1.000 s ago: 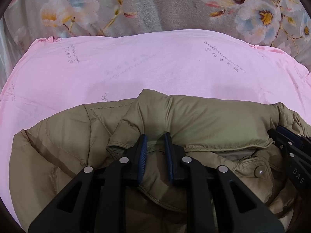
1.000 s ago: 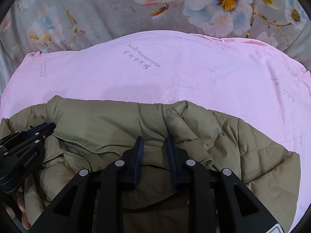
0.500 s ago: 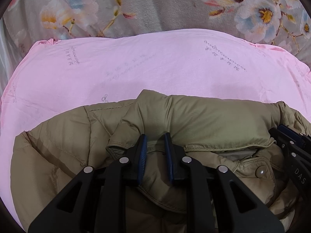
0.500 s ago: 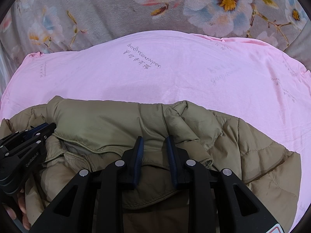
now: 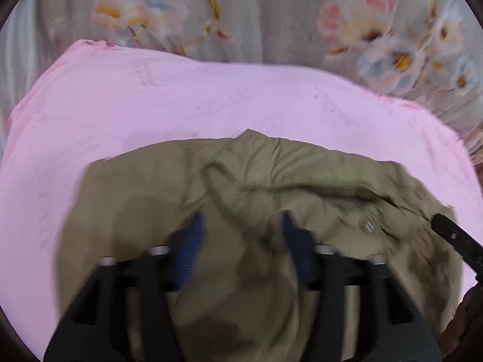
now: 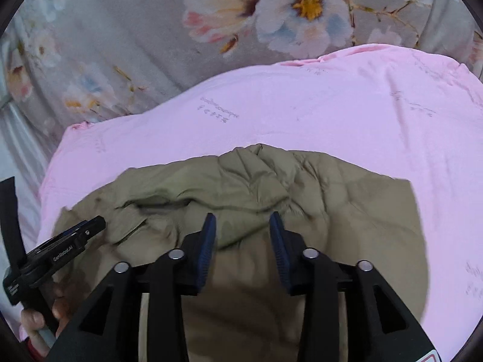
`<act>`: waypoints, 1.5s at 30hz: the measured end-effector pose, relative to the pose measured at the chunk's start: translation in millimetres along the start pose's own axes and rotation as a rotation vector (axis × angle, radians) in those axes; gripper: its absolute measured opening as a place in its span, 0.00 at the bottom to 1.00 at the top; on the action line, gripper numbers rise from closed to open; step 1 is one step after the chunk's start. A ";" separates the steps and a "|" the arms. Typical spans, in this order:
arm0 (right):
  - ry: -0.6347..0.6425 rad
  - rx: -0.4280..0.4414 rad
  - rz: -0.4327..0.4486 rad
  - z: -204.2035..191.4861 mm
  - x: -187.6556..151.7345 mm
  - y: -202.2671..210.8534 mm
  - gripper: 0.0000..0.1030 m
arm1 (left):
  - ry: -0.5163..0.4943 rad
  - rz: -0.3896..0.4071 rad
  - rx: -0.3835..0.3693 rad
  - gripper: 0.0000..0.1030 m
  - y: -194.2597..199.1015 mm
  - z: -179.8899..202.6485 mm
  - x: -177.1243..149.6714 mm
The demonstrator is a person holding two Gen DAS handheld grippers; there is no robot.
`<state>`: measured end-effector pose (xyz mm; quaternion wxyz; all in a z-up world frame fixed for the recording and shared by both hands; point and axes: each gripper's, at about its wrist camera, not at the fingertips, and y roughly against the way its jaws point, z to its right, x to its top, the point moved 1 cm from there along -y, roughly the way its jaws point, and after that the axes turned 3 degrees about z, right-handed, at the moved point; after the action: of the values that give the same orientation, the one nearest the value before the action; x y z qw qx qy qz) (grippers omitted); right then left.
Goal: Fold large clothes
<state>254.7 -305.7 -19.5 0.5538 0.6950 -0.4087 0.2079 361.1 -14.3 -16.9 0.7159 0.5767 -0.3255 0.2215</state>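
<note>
Lying folded on the pale pink printed sheet, the puffy olive-khaki quilted jacket fills the lower middle of both wrist views, its collar ridge running across the frame centre; behind the sheet, along the top of each view, spreads a grey blanket with large pastel flowers.

In the left wrist view, which is smeared by motion blur, the left gripper reaches up from the bottom edge, angled downward over the jacket; its two blue-padded black fingers stand spread apart, having just been opening; jacket fabric shows in the gap between them, but the pads do not press on it, so the cloth is released. At the right edge of that view the black tip of the right gripper pokes in over the jacket's edge.

In the sharper right wrist view, the right gripper likewise rises from the bottom edge and tilts down toward the jacket; its blue pads are parted, having just been opening, with a fold of jacket visible below the gap and nothing pinched. At the lower left of this view the left gripper's black body juts in diagonally; below it the person's left hand curls round the handle, fingers bent, near the frame's corner.
</note>
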 end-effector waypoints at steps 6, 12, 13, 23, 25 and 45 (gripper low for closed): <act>-0.059 0.006 -0.057 65.9 -107.9 152.0 0.66 | 0.002 -0.072 -0.038 0.72 120.9 -71.8 -85.3; -0.222 0.029 -0.153 121.3 -221.1 243.4 0.68 | 0.182 -0.195 -0.108 0.72 196.6 -133.6 -187.3; -0.250 0.043 -0.158 125.3 -235.6 251.6 0.68 | 0.214 -0.209 -0.123 0.72 204.5 -137.5 -200.7; -0.294 0.193 -0.206 87.5 -300.7 262.2 0.69 | 0.405 -0.222 -0.322 0.72 243.1 -121.8 -255.1; -0.305 0.199 -0.182 81.6 -304.9 262.6 0.69 | 0.391 -0.215 -0.310 0.72 244.0 -113.3 -258.0; -0.415 0.234 -0.107 99.7 -317.5 258.1 0.24 | 0.497 -0.212 -0.271 0.44 248.0 -120.6 -275.6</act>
<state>-151.7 -305.7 -130.0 0.3842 0.8029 -0.4493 0.0768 24.6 177.4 -61.6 0.8631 0.4350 -0.1049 0.2342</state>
